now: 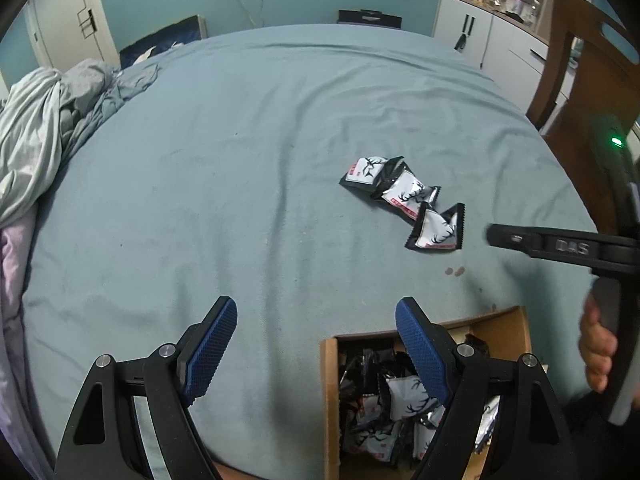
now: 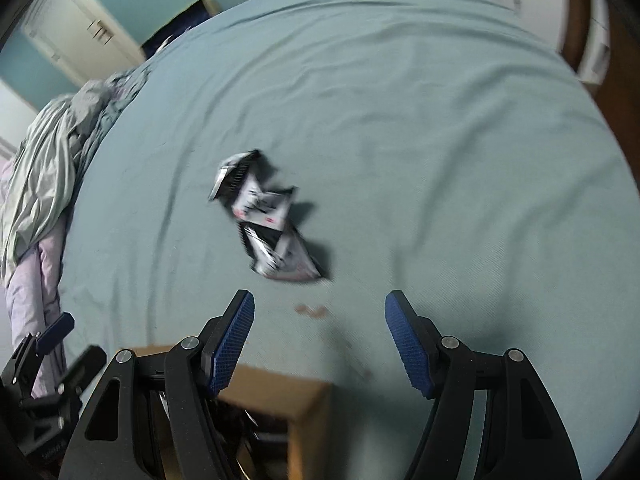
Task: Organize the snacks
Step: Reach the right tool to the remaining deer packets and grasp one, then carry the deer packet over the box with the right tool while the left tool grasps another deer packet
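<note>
Three black-and-white snack packets (image 1: 404,200) lie in a loose cluster on the teal bed sheet (image 1: 240,160); they also show, blurred, in the right wrist view (image 2: 268,216). A cardboard box (image 1: 330,400) near the bed's front edge holds several of the same packets (image 1: 400,396); its corner shows in the right wrist view (image 2: 304,404). My left gripper (image 1: 316,320) is open and empty, with its right finger above the box. My right gripper (image 2: 320,312) is open and empty, hovering over the sheet just short of the loose packets. Part of the right gripper shows at the right edge of the left wrist view (image 1: 560,246).
Crumpled grey and lilac bedding (image 1: 44,136) is piled at the left side. A wooden chair (image 1: 576,64) stands at the right, with white cabinets (image 1: 480,36) behind. Small brown spots (image 1: 454,271) mark the sheet near the box. A door (image 1: 64,20) is at the far left.
</note>
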